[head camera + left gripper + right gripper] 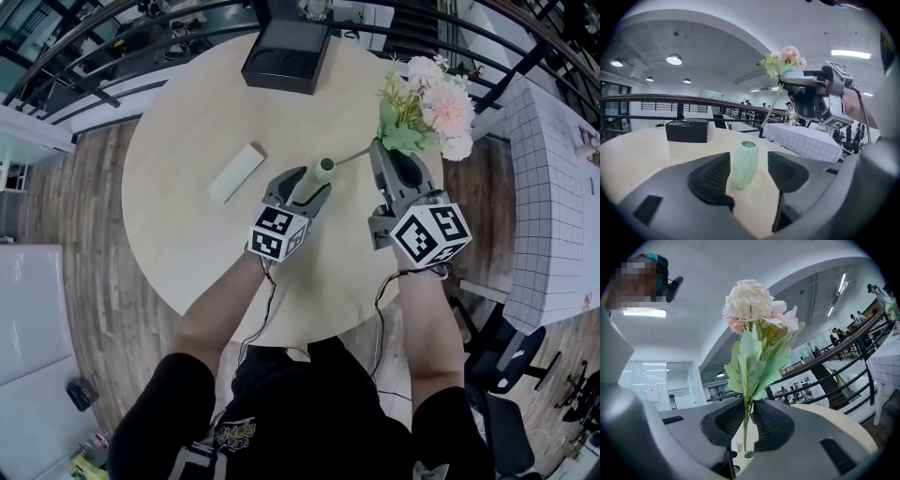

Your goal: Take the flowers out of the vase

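- Table (187, 197): round, pale.
- Right gripper (749, 416): I see it pinching the stem of the flowers (754, 310), held above the surface's right edge.
- Left gripper (745, 176): jaws spread, flanking the vase (745, 164) without touching.
- Vase: upright, mid-surface.

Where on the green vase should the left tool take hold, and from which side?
Take the vase at its ribbed belly, mid-height, the left tool coming level from the person's side, one jaw on each flank. It stands upright, slim and round, so the grip sits evenly. Keep below the mouth, where the flower stem is.
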A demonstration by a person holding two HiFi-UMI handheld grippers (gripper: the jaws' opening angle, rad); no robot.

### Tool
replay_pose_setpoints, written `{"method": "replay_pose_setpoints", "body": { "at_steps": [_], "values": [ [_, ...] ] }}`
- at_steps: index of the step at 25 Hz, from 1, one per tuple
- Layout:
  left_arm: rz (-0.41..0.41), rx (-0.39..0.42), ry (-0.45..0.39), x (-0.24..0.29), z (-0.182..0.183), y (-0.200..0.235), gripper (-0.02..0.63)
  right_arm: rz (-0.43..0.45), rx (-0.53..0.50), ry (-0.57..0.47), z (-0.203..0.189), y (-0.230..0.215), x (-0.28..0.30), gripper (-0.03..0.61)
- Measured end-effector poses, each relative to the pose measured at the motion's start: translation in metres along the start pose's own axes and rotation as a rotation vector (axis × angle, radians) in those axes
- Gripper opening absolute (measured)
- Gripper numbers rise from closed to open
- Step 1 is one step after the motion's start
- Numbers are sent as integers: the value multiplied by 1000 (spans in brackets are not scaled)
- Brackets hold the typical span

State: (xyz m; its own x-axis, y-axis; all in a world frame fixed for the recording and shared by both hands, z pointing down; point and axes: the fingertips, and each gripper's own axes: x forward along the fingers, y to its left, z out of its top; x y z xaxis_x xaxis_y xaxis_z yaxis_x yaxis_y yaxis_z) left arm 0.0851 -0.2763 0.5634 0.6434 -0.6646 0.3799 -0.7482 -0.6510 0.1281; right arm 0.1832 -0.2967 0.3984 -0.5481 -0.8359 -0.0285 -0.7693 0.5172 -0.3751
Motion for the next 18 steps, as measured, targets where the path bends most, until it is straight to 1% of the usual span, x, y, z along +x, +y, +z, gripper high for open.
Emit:
{"method": "replay_pose_setpoints", "body": {
  "at_steps": [3, 4, 8, 9, 11, 18],
  "values": [
    [-1, 1, -19, -28, 11, -5, 244, -14, 5, -3, 3, 7, -12, 66],
    [3, -4, -27, -38, 16, -6, 221, -22, 2, -4, 4, 9, -16, 66],
    [20, -26, -33, -81, 29, -8, 43, -59, 11, 0, 0, 26, -34, 66],
    [18, -27, -28, -91, 31, -9, 24, -71, 13, 3, -2, 31, -39, 66],
    [10, -31, -23, -109, 37, -10, 9, -98, 18, 9, -6, 40, -48, 66],
    [-22, -74, -25, -179, 36, -8, 8, -173, 48, 28, -32, 88, -83, 66]
  ]
}}
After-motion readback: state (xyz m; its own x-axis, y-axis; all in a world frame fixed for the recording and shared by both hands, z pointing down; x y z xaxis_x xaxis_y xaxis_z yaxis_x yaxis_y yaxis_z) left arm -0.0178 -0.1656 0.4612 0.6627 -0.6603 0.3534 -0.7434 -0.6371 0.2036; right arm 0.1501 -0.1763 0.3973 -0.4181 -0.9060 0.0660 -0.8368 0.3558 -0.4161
